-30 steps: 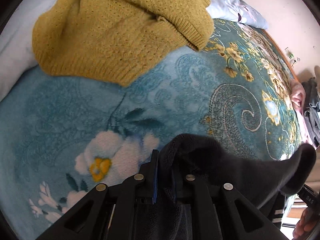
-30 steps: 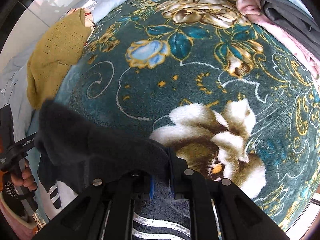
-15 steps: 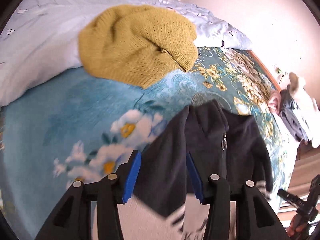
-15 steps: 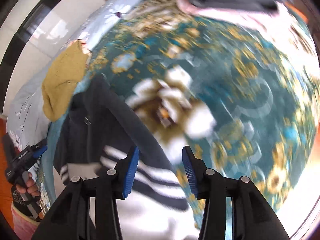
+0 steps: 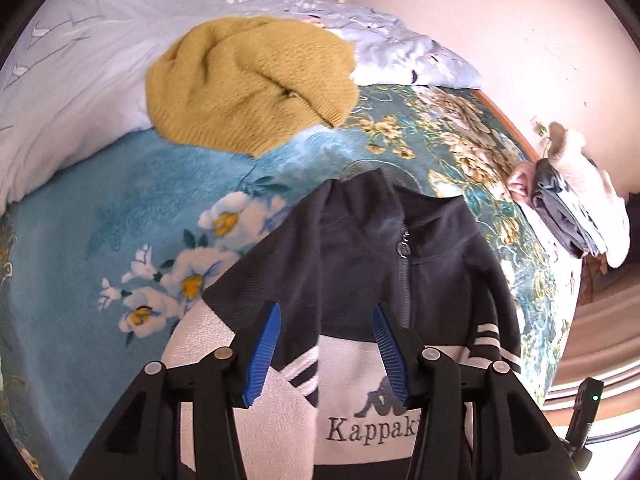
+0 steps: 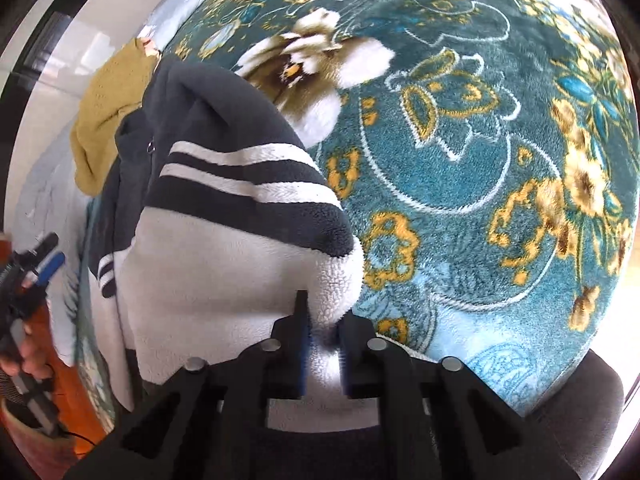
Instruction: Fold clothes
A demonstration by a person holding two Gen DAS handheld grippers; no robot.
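The fleece lay spread on the bed's blanket, collar away from the person, zip pull showing at the neck. It was dark grey across the top and white below, with paired stripes on the sleeves. Across the white chest, in the left wrist view, ran grey stitched lettering that read "Kappak", the rest hidden behind a finger of the left tongs; above the word sat a small grey logo of seated figures, partly covered too.

The left tongs hung apart over the fleece's chest, blue pads clear of the cloth, holding nothing. The right tongs were clamped on a fold of the white fleece at the sleeve, the cloth bunched up between the pads, with the striped dark cuff part lying just beyond.

The blanket was teal plush with white, blue and gold flowers. A mustard knit sat crumpled beyond the collar, half on a pale blue quilt. At the far right edge of the bed lay a pile of folded clothes, grey and white. No other writing could be read.
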